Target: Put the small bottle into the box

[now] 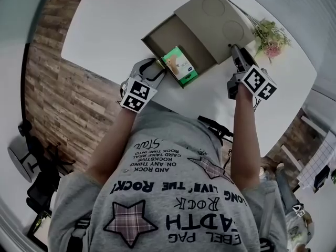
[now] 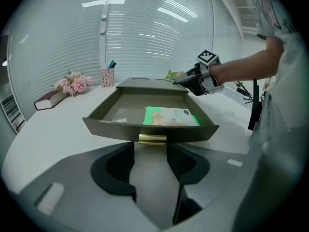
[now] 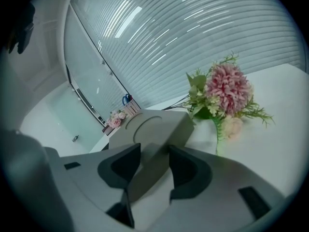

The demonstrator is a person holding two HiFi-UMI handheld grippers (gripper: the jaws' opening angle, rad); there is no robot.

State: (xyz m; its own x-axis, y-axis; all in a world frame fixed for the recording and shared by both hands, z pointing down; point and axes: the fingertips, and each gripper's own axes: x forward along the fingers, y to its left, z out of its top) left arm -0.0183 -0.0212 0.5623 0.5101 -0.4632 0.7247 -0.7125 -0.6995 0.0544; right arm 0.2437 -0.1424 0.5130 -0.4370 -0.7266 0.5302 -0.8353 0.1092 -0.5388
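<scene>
The white surface [image 1: 115,30] carries the grey box [image 1: 210,14], whose drawer [image 2: 111,128] stands pulled out toward me. In it lies a green-and-white pack [image 2: 169,116], which I take to be the small bottle, so the placing looks done. My right claw [image 3: 154,152] is clamped on a corner of the box. My left claw [image 2: 150,152] gapes empty before the brass handle [image 2: 152,138]. I judge that only pushing the drawer in remains.

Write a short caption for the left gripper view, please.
Open left tool before the drawer handle; green packet inside; right tool grips the box behind.
</scene>
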